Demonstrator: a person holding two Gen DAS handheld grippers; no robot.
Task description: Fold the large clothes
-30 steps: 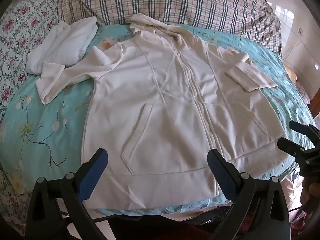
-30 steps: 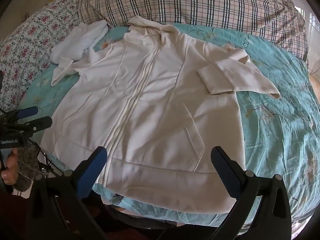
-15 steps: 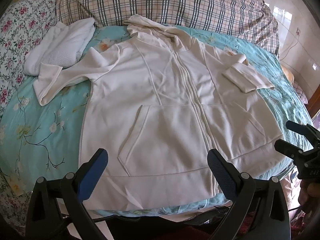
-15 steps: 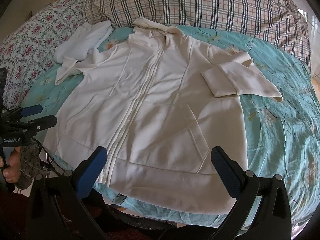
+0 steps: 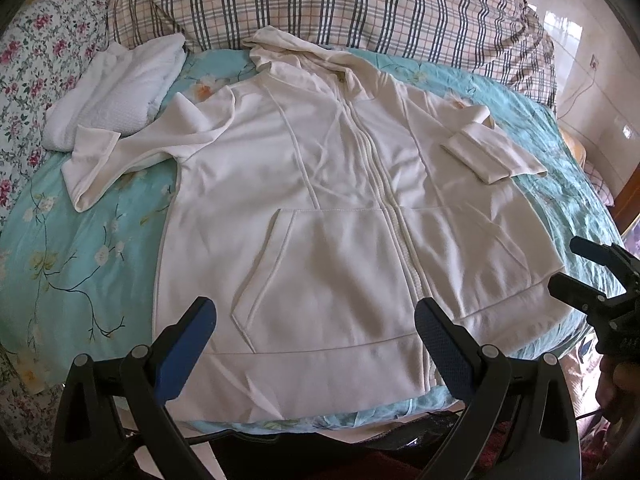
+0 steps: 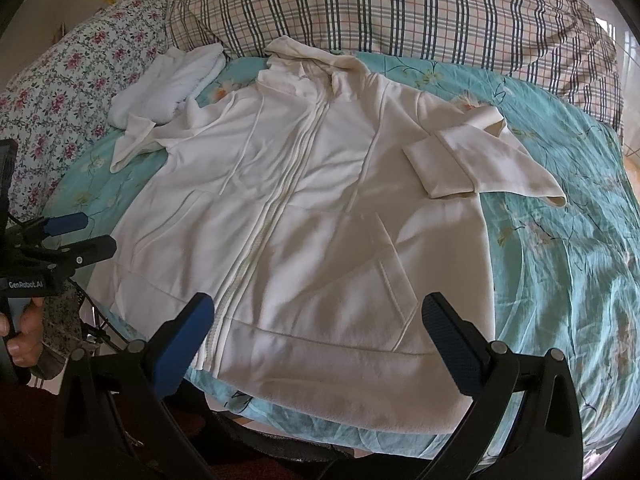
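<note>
Both views sit slightly higher over the hoodie than a second ago; the garment itself has not shifted. Cream zip hoodie (image 5: 312, 216) lies flat, front up, zipped, on the teal floral bedsheet (image 5: 80, 248), hood toward the plaid pillow (image 5: 340, 4), hem at the near bed edge. On the left side of the left wrist view, one sleeve (image 5: 132, 152) stretches out over the sheet, its cuff touching a folded white towel (image 5: 120, 88). On the right side, the other sleeve (image 5: 484, 152) is folded back, cuff lying on the chest panel. Kangaroo pockets sit either side of the zipper (image 5: 384, 184). Floral pillow (image 5: 36, 64) sits left of the plaid one.

Left gripper (image 5: 316, 340) hovers above the hem, blue-padded fingers (image 5: 188, 344) spread wide, nothing between them, not touching cloth. Right gripper (image 6: 320, 336) likewise hovers over the hem near the right pocket, fingers (image 6: 452, 344) spread wide, holding nothing.

Right wrist view: hoodie (image 6: 304, 216) fills the centre, folded sleeve (image 6: 472, 160) at right, towel (image 6: 168, 84) top left, sheet (image 6: 560, 260) bare at right. Left gripper (image 6: 80, 236) shows at the left edge beside the hem corner, a hand (image 6: 20, 332) on its handle. Left wrist view catches the right gripper (image 5: 584, 272) at the right edge, just past the other hem corner.
</note>
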